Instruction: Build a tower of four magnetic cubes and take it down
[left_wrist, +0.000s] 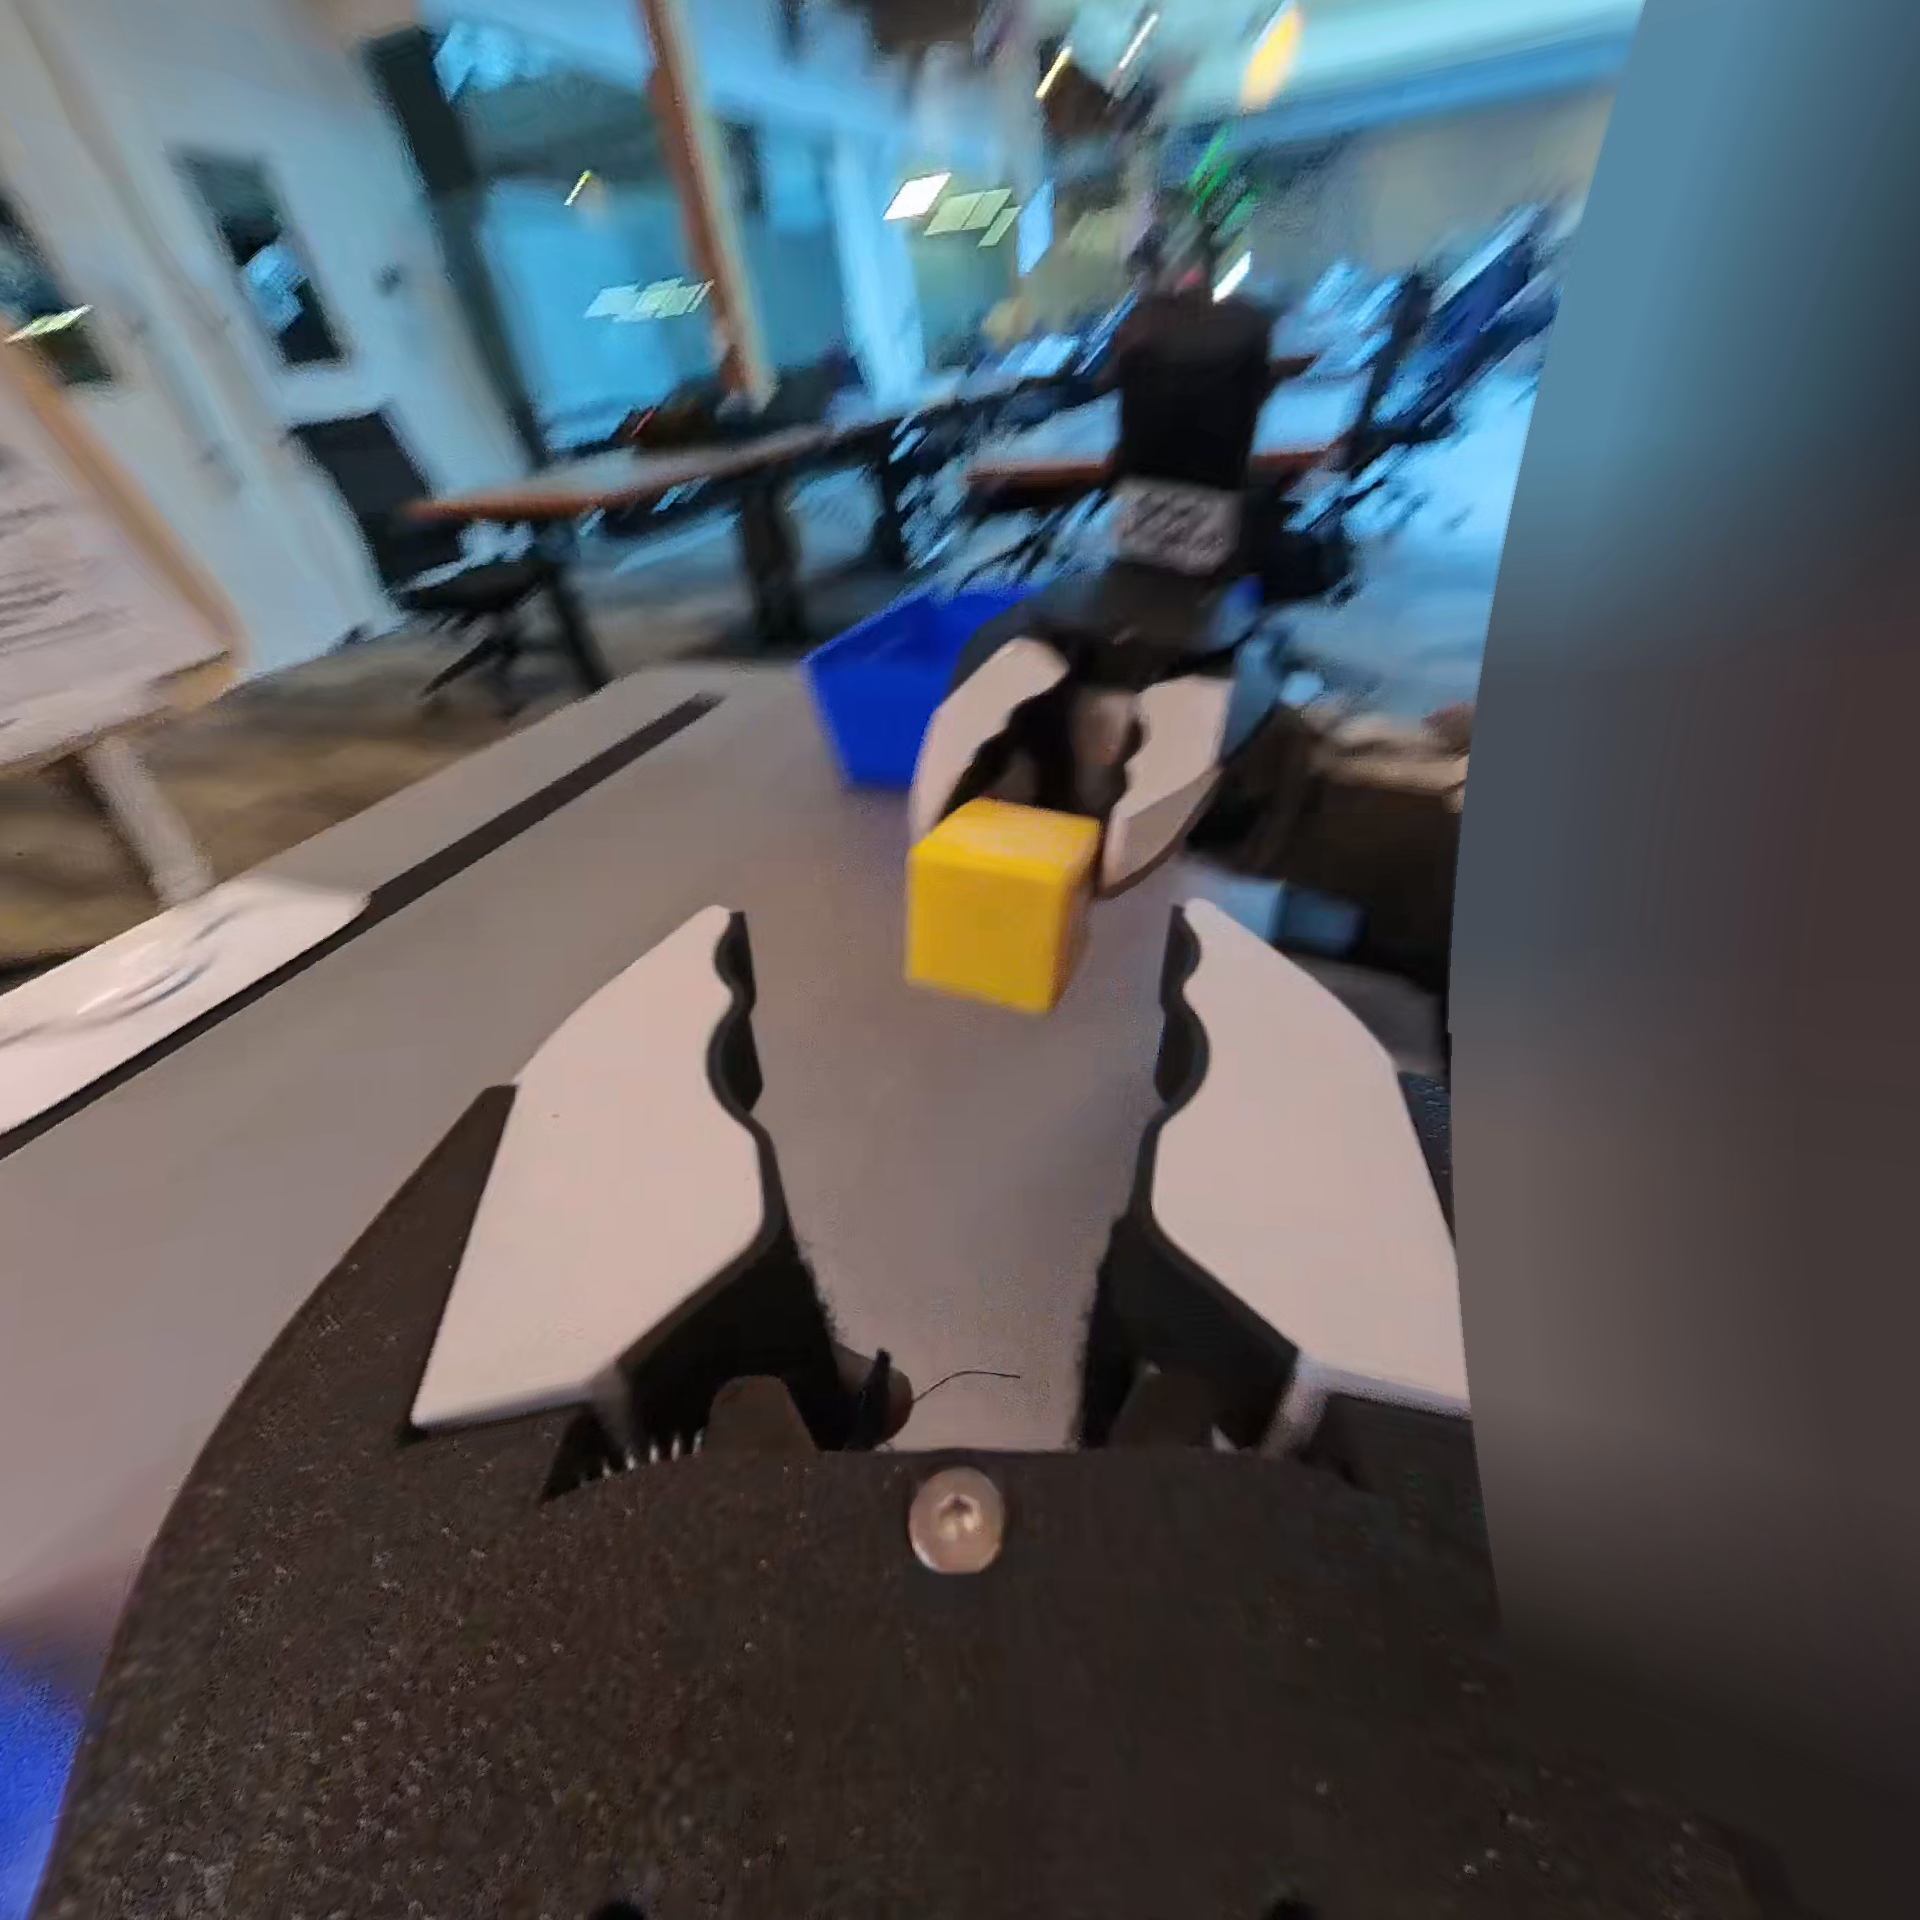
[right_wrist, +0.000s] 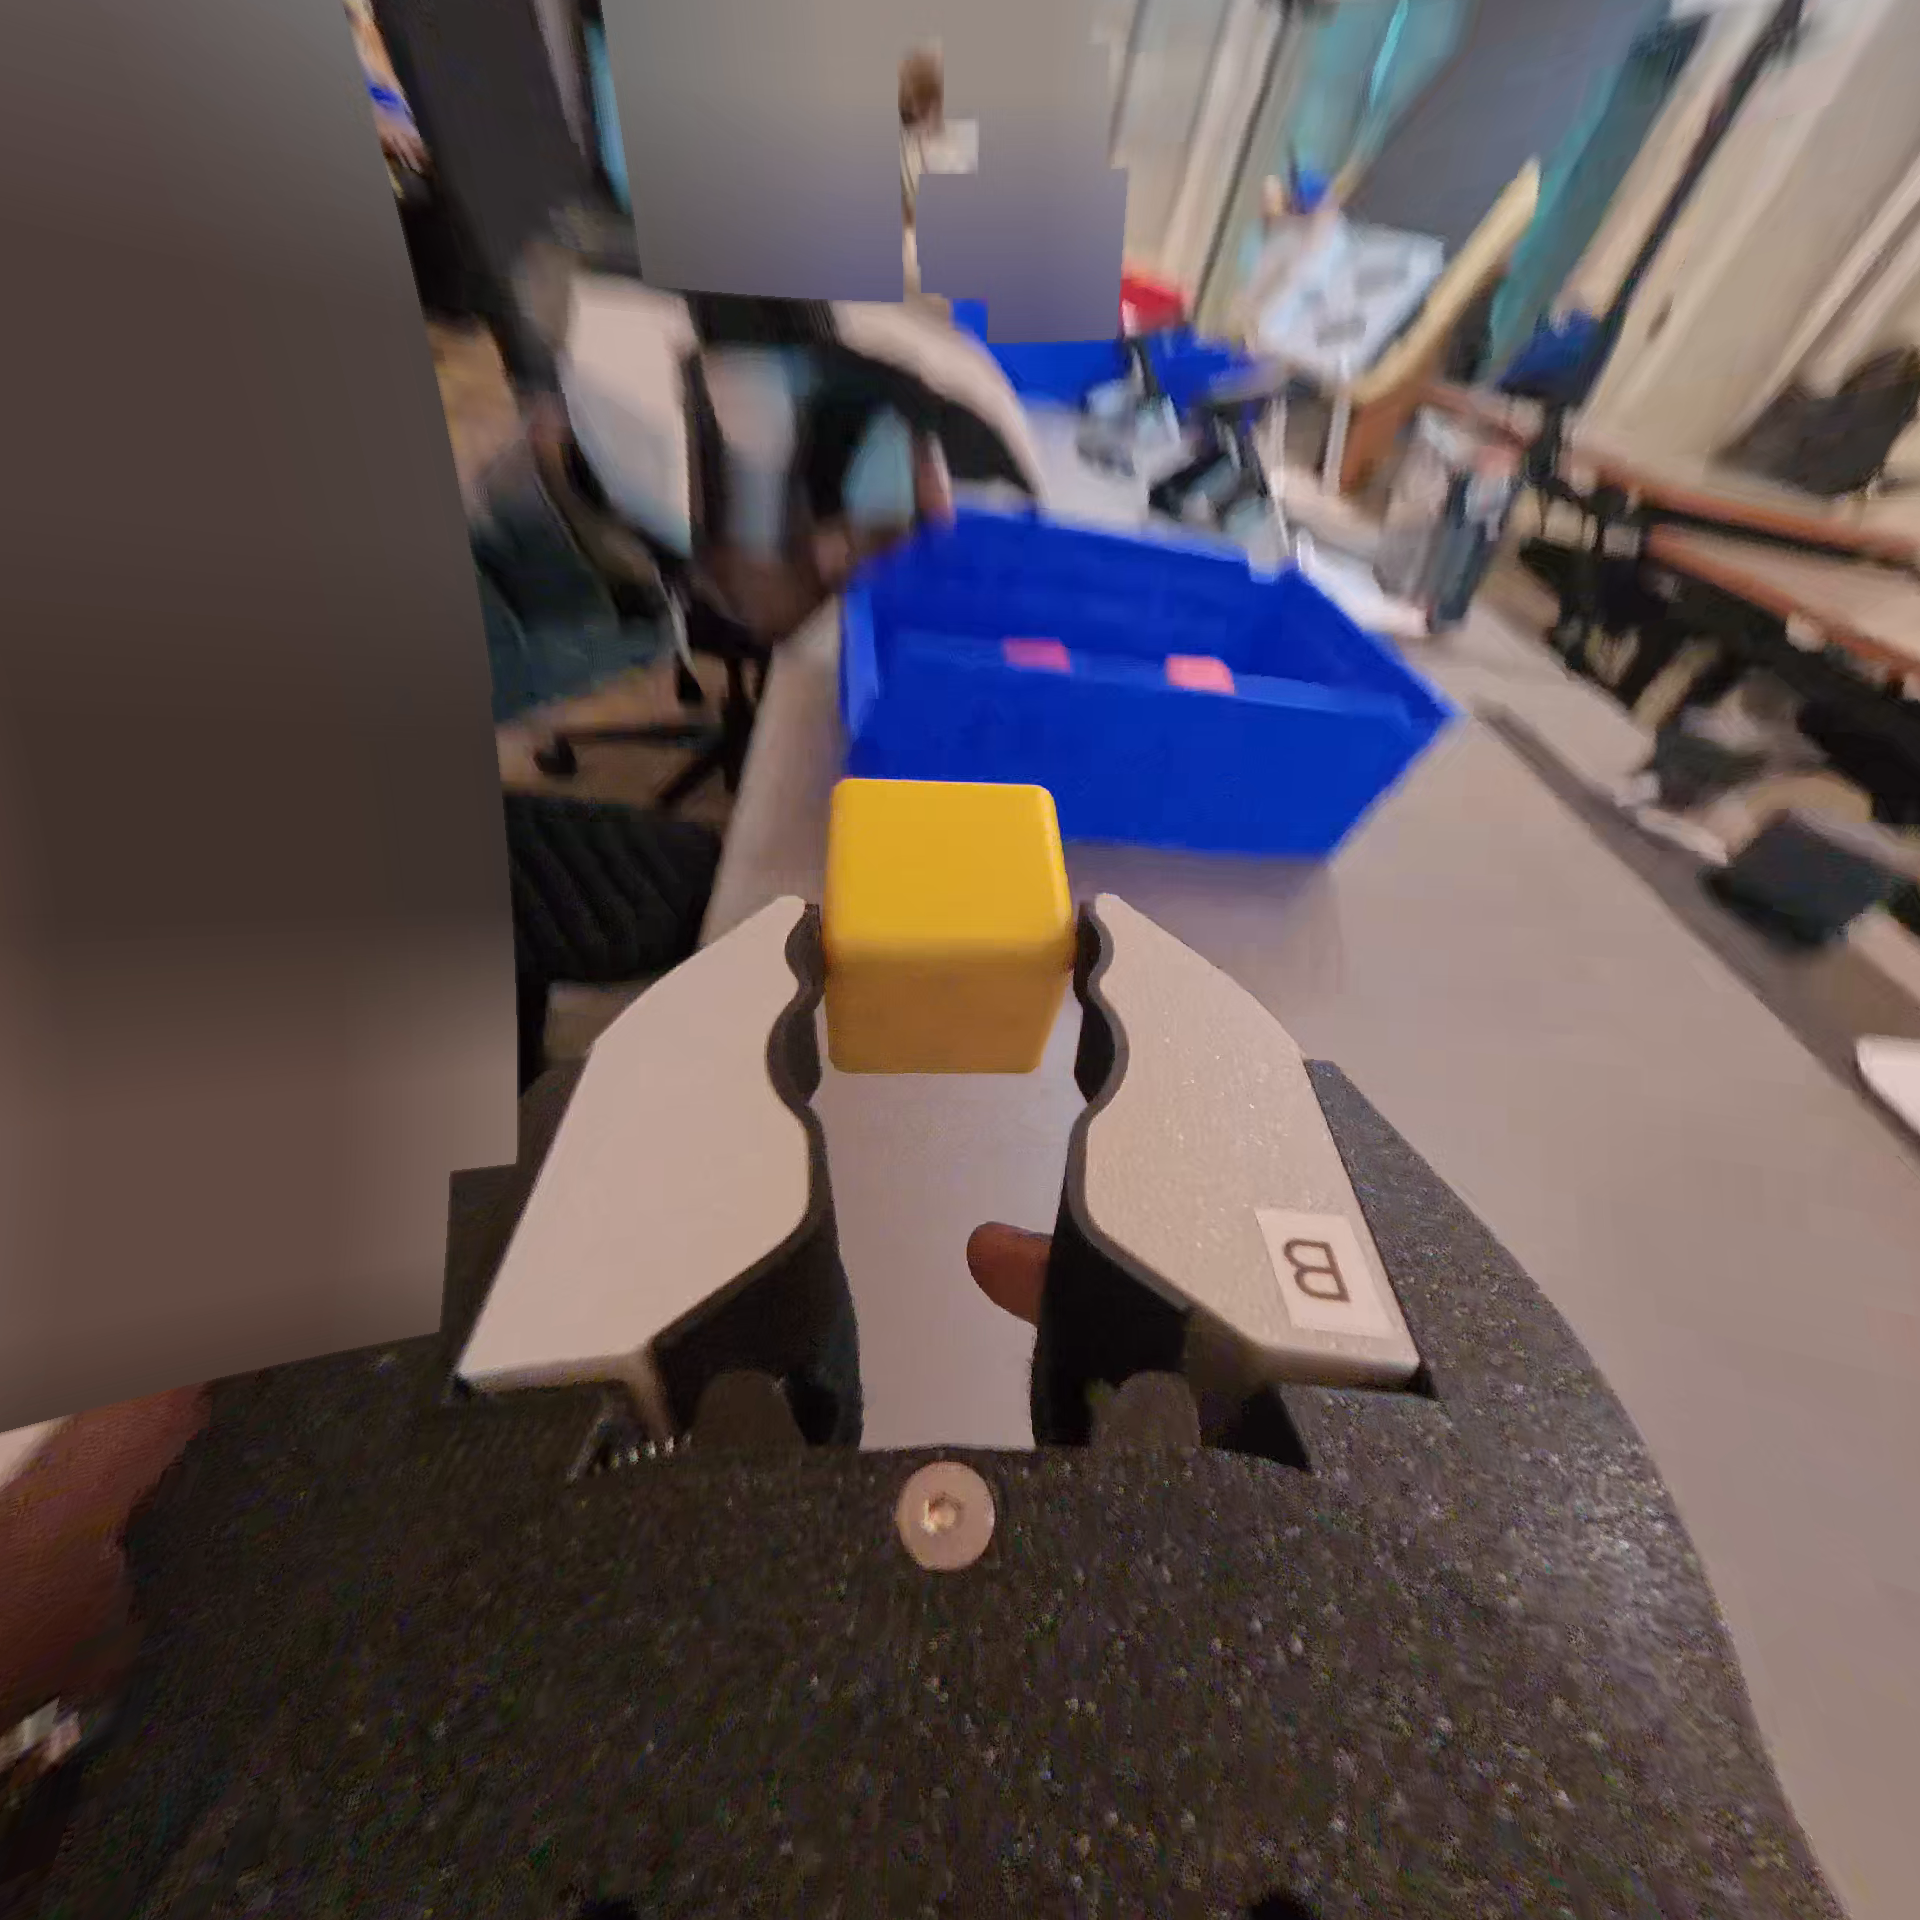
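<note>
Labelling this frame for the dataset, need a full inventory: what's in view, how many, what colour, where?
yellow cube: 1, yellow, gripped between the right gripper's fingertips, above the table
blue bin: 1, blue, on the table beyond the cube
pink items: 2, pink, inside the bin; too blurred to identify
table: 1, grey, under both grippers
office chairs, desks: several, dark, blurred background
person: 1, dark top, far background
right gripper: 1, grey fingers on black body, pads pressed on the cube's two sides
left gripper: 1, grey fingers on black body, jaws open, nothing between them, facing the cube
fingertip: 1, behind the right gripper's fingers
</note>
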